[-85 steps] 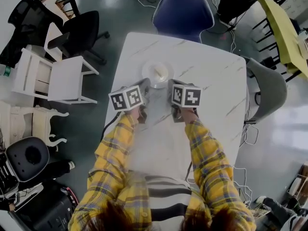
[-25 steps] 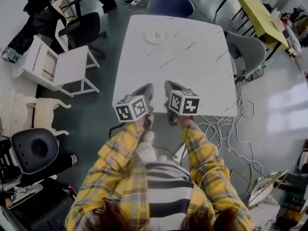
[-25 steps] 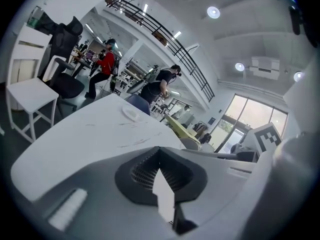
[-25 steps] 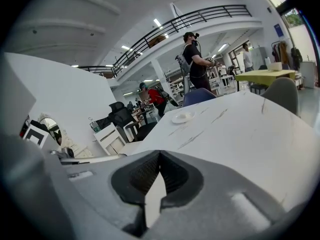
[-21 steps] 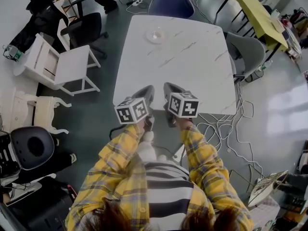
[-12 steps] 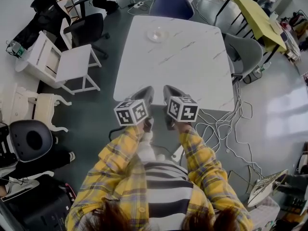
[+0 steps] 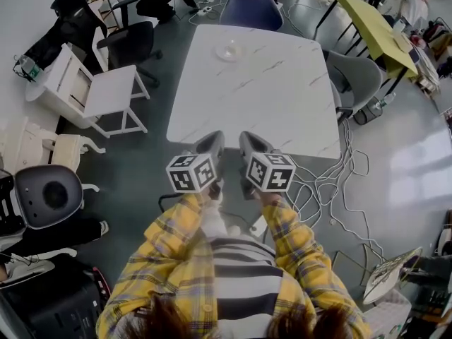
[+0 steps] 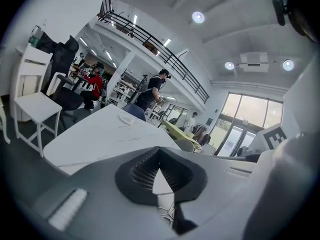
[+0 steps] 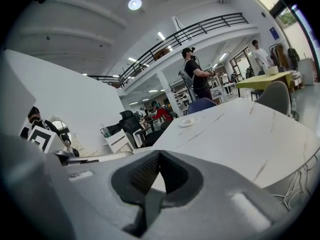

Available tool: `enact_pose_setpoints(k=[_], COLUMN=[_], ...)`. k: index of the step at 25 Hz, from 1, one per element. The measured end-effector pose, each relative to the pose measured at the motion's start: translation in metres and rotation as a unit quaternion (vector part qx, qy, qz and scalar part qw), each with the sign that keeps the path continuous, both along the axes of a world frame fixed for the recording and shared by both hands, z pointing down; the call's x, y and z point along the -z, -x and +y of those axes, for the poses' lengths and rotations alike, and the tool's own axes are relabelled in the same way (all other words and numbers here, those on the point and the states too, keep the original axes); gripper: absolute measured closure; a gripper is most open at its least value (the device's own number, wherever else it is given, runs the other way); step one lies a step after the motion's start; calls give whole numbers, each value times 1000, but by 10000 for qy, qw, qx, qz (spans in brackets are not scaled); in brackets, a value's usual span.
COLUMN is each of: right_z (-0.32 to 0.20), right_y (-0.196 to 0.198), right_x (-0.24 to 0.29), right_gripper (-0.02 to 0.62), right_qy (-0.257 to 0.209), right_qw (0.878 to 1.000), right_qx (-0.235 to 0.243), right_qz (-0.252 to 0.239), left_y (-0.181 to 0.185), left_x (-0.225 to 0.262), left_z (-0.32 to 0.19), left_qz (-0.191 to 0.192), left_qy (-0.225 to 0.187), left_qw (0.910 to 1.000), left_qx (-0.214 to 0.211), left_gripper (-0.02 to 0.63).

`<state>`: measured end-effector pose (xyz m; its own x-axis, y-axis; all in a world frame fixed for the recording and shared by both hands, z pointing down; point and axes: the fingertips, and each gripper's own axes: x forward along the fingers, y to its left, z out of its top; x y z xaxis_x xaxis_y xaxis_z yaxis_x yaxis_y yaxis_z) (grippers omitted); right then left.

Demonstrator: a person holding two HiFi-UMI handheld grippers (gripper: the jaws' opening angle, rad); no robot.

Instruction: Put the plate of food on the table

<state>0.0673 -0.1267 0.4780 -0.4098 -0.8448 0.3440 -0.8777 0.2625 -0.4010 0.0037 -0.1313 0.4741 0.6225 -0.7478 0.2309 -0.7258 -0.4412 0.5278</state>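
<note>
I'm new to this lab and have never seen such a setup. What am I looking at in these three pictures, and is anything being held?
There is no robot here. A person holds a hand-held gripper in each hand. The top-down picture comes from a camera on the person's head. In it, the left gripper and right gripper point toward a white table. The other two pictures come from cameras riding on each gripper, looking along its fingers. The patterned cubes are part of the grippers. A plate sits at the table's far end, near a blue chair. Both grippers' fingers are closed together with nothing between them, so nothing is held.
</note>
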Motion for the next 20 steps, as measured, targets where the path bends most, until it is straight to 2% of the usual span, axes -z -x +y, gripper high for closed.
enact_pose_setpoints(k=[20], right_z=[40], right_y=[-14], right_x=[22], right_gripper=[595], right_qy=[-419], right_qw=[9990], right_qx=[-165], right_qz=[-58], left_y=[11], left_x=[24], left_z=[31], left_qz=[-36], left_qy=[-395], left_qw=[9991], left_qx=[152], left_gripper=[611])
